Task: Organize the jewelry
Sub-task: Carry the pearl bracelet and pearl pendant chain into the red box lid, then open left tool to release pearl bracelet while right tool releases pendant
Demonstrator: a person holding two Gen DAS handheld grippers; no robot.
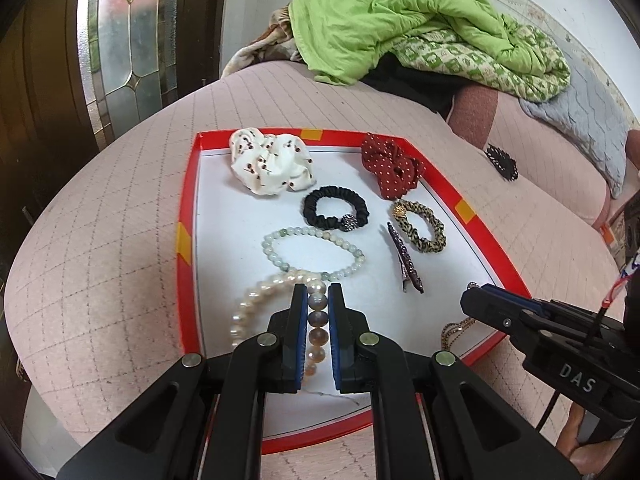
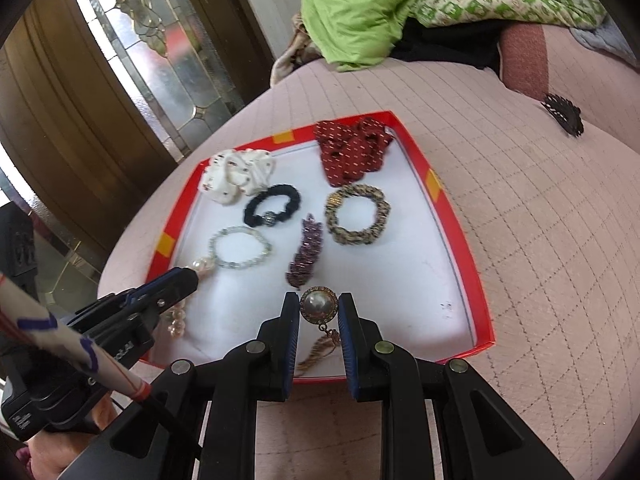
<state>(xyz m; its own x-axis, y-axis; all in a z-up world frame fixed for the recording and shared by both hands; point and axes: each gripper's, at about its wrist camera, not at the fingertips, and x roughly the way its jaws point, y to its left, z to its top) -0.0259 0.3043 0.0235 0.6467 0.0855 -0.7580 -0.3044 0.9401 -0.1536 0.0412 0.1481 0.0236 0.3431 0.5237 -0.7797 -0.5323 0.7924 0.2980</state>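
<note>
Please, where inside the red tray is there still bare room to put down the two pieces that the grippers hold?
The tray is bare along its right rim, below the leopard scrunchie and right of the purple clip. The rear and left are crowded: scrunchies and the jade bracelet lie close together.

Background: pink quilted bed (image 1: 120, 208), green blanket (image 1: 384, 12) heaped at far end over a green patterned quilt (image 1: 480, 60), grey pillow (image 1: 580, 120) beside it, leaded glass door (image 1: 120, 32) far left.
</note>
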